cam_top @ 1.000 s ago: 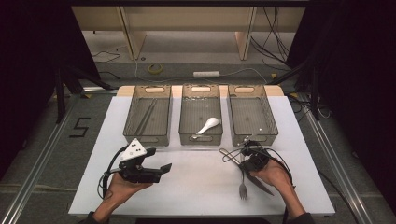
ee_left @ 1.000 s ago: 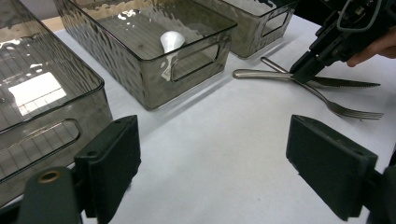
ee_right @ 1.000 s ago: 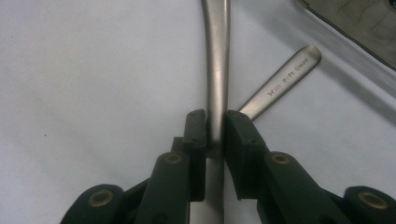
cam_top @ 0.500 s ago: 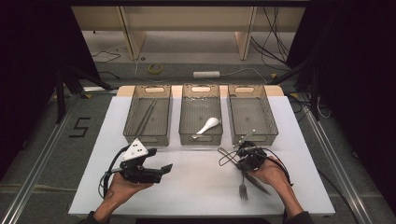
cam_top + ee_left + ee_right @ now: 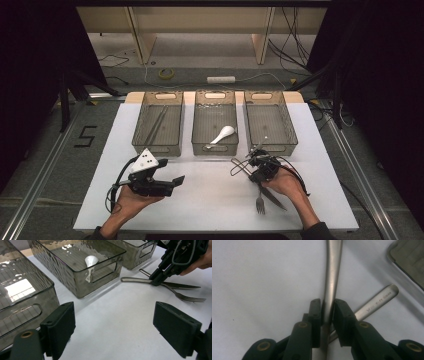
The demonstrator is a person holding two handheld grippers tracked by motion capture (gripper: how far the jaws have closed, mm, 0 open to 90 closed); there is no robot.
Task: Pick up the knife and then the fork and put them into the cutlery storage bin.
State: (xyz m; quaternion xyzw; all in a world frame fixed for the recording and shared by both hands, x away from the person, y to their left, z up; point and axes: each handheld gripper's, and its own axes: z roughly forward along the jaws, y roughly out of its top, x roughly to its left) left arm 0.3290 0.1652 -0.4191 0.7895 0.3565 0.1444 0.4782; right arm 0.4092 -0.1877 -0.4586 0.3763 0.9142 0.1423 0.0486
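A steel knife [image 5: 274,198] and a fork [image 5: 260,204] lie crossed on the white table [image 5: 210,200] at the front right. My right gripper [image 5: 256,176] points down at them and is shut on the knife's handle [image 5: 331,282], with a pad pressed on each side. The fork's engraved handle [image 5: 378,301] lies just beside the pads, untouched. In the left gripper view the same knife [image 5: 136,279] and fork [image 5: 186,297] lie beyond the right gripper [image 5: 155,282]. My left gripper [image 5: 176,181] rests level in the left hand at the front left, jaws [image 5: 125,327] open and empty.
Three clear grey bins stand in a row at the back of the table: the left bin [image 5: 157,146] holds thin dark sticks, the middle bin [image 5: 215,148] a white spoon [image 5: 222,134], and the right bin [image 5: 270,142] shows nothing inside. Cables lie on the floor behind.
The right gripper has shifted very slightly left over the cutlery. The left hand and gripper have stayed put.
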